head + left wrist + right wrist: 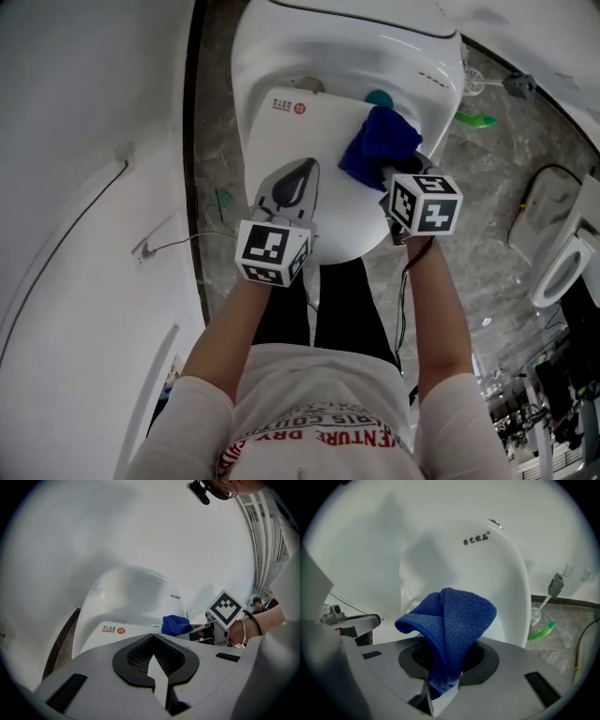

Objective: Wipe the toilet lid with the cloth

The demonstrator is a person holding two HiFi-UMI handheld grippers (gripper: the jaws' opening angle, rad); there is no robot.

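Note:
The white toilet has its lid [309, 141] down, with a red and white sticker [289, 105] near the hinge. My right gripper [386, 178] is shut on a folded blue cloth [380, 145], which rests over the lid's right rear part. In the right gripper view the cloth [454, 620] bulges up out of the gripper [443, 686] and hides the lid beneath it. My left gripper [298, 176] hovers over the lid's middle, shut and holding nothing. The left gripper view looks past that gripper [157, 667] to the lid [140, 631], the cloth [176, 624] and the right gripper's marker cube [228, 610].
A white wall or fixture [84, 187] runs close along the left. On the marble floor to the right lie a toilet brush [473, 82] and a green object [473, 120]. Another white fixture [562, 253] stands at far right. A small teal object [379, 97] sits behind the cloth.

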